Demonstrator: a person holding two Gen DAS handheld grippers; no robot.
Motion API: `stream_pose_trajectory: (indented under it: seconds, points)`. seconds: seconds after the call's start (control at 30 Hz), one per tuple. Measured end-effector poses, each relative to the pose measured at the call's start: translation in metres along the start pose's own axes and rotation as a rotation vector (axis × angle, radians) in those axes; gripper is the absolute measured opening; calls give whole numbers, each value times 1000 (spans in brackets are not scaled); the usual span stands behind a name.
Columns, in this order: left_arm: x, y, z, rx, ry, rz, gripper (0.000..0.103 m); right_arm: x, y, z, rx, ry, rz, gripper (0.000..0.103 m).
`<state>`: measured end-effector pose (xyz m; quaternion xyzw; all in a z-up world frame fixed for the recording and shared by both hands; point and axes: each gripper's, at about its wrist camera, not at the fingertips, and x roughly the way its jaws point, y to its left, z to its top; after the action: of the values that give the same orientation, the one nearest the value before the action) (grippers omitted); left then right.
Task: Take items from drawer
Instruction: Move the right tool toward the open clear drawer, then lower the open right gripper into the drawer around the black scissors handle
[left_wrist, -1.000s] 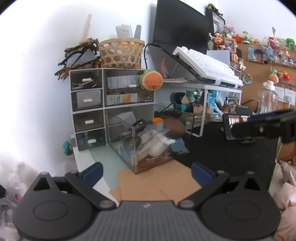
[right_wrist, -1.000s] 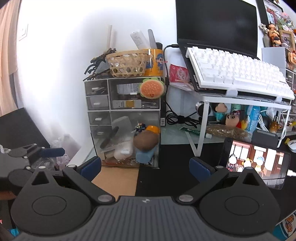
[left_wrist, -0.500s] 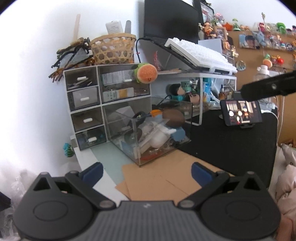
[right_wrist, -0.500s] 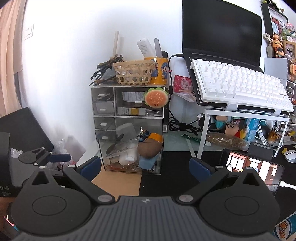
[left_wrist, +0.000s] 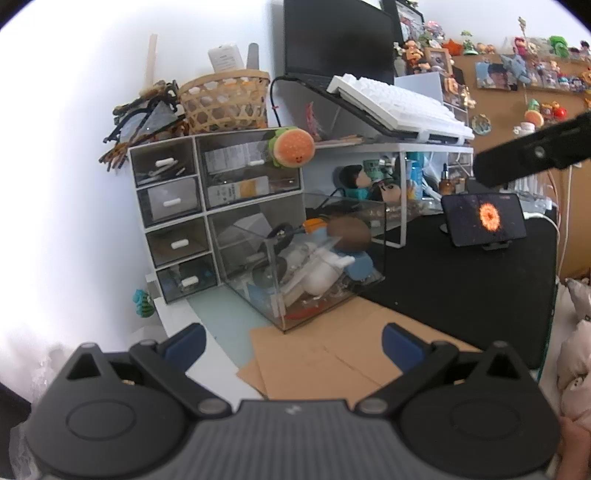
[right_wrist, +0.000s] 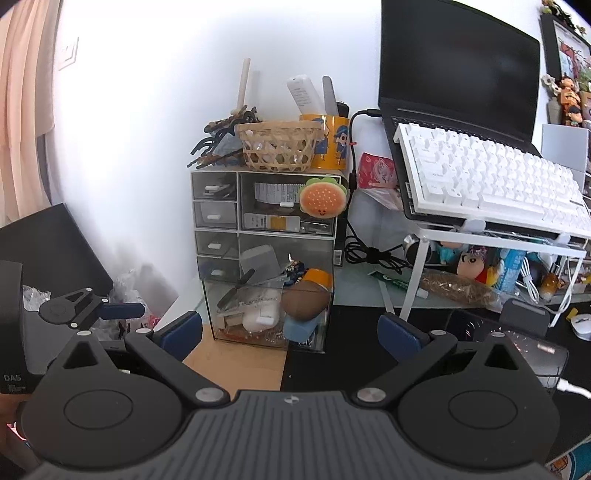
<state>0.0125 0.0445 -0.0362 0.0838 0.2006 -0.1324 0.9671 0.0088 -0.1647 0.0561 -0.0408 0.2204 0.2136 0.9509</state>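
Note:
A clear drawer (left_wrist: 295, 269) is pulled far out of the white organizer (left_wrist: 214, 206) and rests on the desk. It holds a brown round item (left_wrist: 349, 232), a white bottle (left_wrist: 321, 275), an orange cap (left_wrist: 314, 223) and other small things. The same drawer (right_wrist: 269, 310) shows in the right wrist view with the brown item (right_wrist: 304, 301). My left gripper (left_wrist: 291, 341) is open and empty, well back from the drawer. My right gripper (right_wrist: 290, 328) is open and empty, also short of the drawer front. The left gripper (right_wrist: 92, 312) shows at the left of the right wrist view.
A burger toy (left_wrist: 293, 147) hangs on the organizer. A basket (left_wrist: 225, 101) and cup (right_wrist: 330, 142) stand on top. A white stand (right_wrist: 498, 236) carries keyboard and laptop. A phone (left_wrist: 484, 218) stands on the black mat. Cardboard (left_wrist: 332, 350) lies before the drawer.
Both grippers have drawn back and risen a little, so the organizer and drawer look farther away. The right gripper's arm has moved up in the left wrist view. The drawer's contents have not moved.

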Motion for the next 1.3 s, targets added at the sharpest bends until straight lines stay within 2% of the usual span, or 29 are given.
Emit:
stream_pose_trajectory:
  seconds: [0.23, 0.67, 0.73, 0.8, 1.03, 1.3]
  points:
    - [5, 7, 4, -72, 12, -38, 103, 21, -1, 14, 1, 15, 25, 103]
    - [9, 14, 4, -116, 0, -31, 103, 68, 2, 49, -52, 79, 78, 102]
    - [9, 15, 4, -122, -5, -30, 103, 74, 2, 52, -51, 82, 85, 98]
    - [10, 18, 4, -129, -5, -31, 103, 81, 1, 57, -42, 89, 92, 87]
    - [14, 15, 5, -154, 1, -47, 103, 111, 1, 65, 5, 158, 145, 77]
    - [19, 14, 5, -197, 14, -68, 103, 141, 2, 67, 70, 236, 191, 56]
